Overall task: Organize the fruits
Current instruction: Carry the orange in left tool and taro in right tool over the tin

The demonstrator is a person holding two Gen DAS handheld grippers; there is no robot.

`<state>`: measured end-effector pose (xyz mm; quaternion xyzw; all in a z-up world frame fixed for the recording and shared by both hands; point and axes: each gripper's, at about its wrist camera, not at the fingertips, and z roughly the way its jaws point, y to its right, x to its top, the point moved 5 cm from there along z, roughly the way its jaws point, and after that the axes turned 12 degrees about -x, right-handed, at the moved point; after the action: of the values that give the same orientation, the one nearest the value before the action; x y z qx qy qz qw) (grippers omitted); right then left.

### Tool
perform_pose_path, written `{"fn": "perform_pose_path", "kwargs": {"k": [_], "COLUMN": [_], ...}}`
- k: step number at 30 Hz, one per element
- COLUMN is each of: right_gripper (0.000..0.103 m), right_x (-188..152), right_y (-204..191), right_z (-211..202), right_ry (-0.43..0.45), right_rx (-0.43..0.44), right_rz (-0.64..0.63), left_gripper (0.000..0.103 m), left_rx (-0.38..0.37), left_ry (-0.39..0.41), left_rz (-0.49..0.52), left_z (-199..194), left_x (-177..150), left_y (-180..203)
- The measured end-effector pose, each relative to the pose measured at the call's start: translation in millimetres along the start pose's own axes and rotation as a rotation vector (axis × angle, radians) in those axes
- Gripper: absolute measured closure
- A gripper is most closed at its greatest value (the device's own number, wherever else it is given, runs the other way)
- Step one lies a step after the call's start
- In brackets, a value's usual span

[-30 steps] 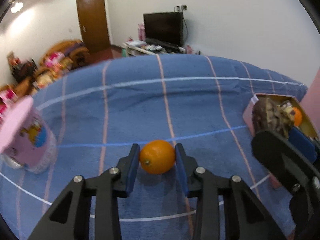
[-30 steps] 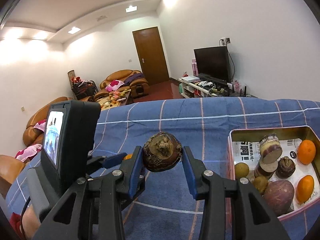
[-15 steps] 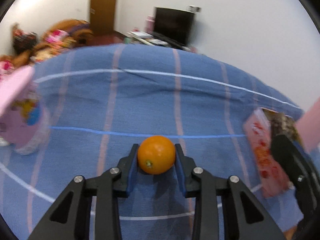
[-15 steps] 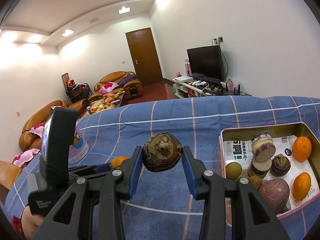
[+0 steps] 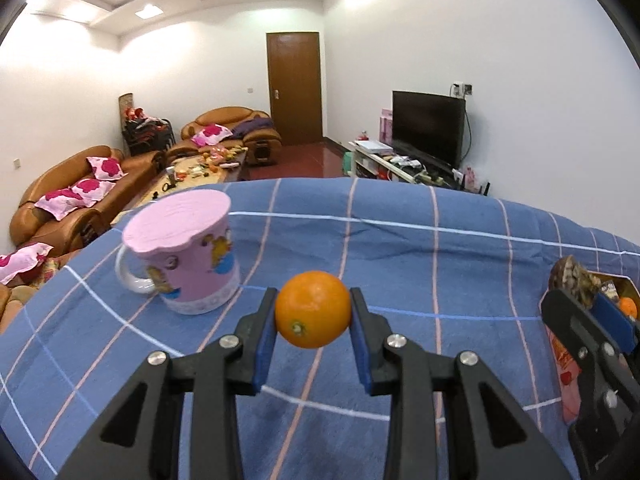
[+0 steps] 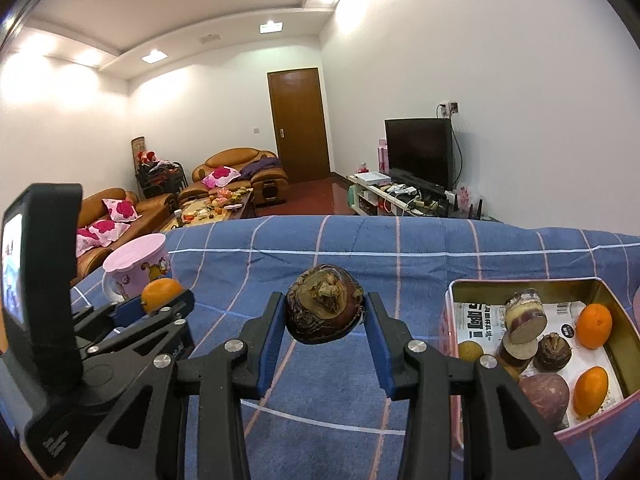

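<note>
My left gripper (image 5: 313, 314) is shut on an orange (image 5: 312, 309) and holds it above the blue checked cloth (image 5: 440, 256). It also shows at the left of the right wrist view (image 6: 160, 300). My right gripper (image 6: 325, 316) is shut on a brown taro root (image 6: 324, 308), held above the cloth; it shows at the right edge of the left wrist view (image 5: 576, 284). A pink tin tray (image 6: 452, 300) at the right holds oranges (image 6: 596, 326), taro pieces and other roots.
A pink lidded mug (image 5: 188, 256) stands on the cloth at the left, also in the right wrist view (image 6: 134, 264). Beyond the table are sofas (image 5: 68, 204), a coffee table, a door and a television (image 5: 428, 128).
My left gripper has lifted the orange off the cloth and tilted up, bringing the room and mug into view. My right gripper holds the taro and has shifted slightly.
</note>
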<state>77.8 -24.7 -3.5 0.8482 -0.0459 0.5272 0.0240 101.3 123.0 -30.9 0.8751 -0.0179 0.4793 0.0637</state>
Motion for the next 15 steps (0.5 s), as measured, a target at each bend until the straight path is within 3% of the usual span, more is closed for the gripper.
{"fn": "perform_pose_path", "kwargs": {"k": [15], "right_gripper": [0.061], "right_x": [-8], "right_y": [4], "right_z": [-27], "right_ry": [0.02], "right_rx": [-0.013], "right_rz": [-0.024], "left_gripper": [0.068], "left_rx": [0.027], "left_ry": [0.063], "left_rz": [0.009], "left_z": [-21], "left_x": [-5], "left_y": [8]}}
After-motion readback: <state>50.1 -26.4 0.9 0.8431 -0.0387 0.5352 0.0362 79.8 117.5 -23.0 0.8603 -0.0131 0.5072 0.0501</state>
